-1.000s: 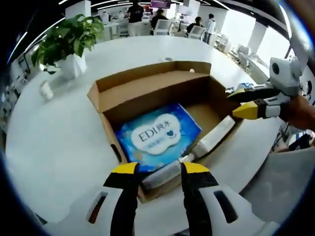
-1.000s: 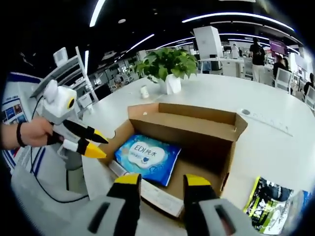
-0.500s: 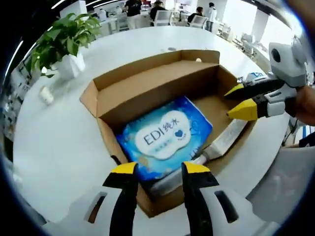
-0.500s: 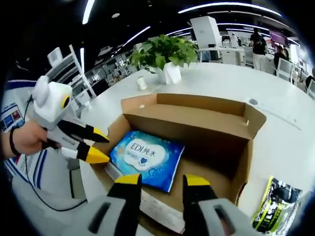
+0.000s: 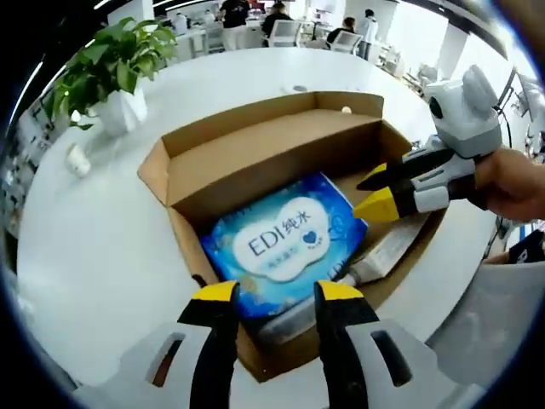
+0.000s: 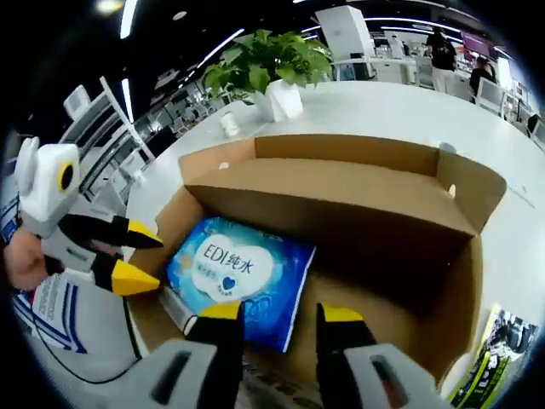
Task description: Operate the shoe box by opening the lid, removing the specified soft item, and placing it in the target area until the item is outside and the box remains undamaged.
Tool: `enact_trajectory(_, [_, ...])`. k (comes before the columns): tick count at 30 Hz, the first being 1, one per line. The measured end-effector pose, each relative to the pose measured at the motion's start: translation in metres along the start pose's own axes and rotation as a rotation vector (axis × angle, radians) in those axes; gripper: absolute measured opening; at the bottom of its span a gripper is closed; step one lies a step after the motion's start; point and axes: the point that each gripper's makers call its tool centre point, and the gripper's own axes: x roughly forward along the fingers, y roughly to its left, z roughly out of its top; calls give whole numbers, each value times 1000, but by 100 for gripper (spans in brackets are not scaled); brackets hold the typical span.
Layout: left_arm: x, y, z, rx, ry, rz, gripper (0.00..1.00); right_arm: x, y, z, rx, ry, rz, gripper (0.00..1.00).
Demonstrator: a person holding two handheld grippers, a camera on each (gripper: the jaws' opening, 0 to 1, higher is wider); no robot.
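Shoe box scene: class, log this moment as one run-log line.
shoe box: open | wipes pack: inside | right gripper: open, over pack | left gripper: open, at box's near edge

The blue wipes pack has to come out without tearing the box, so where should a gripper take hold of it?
Grip the blue wipes pack along its free edge facing the box's bare floor, coming down from above. It lies flat in the open cardboard box, and the right gripper is already nearest that edge.
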Motion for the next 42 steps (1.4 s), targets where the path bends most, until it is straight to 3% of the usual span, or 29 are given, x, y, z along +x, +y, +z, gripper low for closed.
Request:
enact_trajectory(4, [-1, 1, 1, -17, -7, -11, 36, 9, -1, -7, 0, 42, 4, 29])
enact_trajectory(12, [-2, 1, 0, -28, -12, -30, 34, 19, 7, -9, 71, 46, 39, 27])
enact_trajectory(14, [-1, 3, 1, -29, -13, -32, 34, 22, 12, -10, 90, 49, 71, 23])
enact_trajectory(18, [4, 7, 2, -35, -14, -36, 34, 18, 5, -11, 107, 56, 31, 13])
enact_trajectory(23, [6, 8, 2, -25, -16, -42, 34, 6, 13, -10, 133, 30, 31, 0])
enact_trajectory(28, [8, 6, 1, -13, -9, -42, 34, -2, 19, -12, 155, 16, 28, 0])
enact_trajectory(38, [11, 11, 6, -44, -29, -43, 34, -11, 7, -3, 196, -28, 46, 0])
enact_trajectory(42, [13, 8, 5, -23, -12, -25, 40, -15, 2, -3, 199, -41, 42, 0])
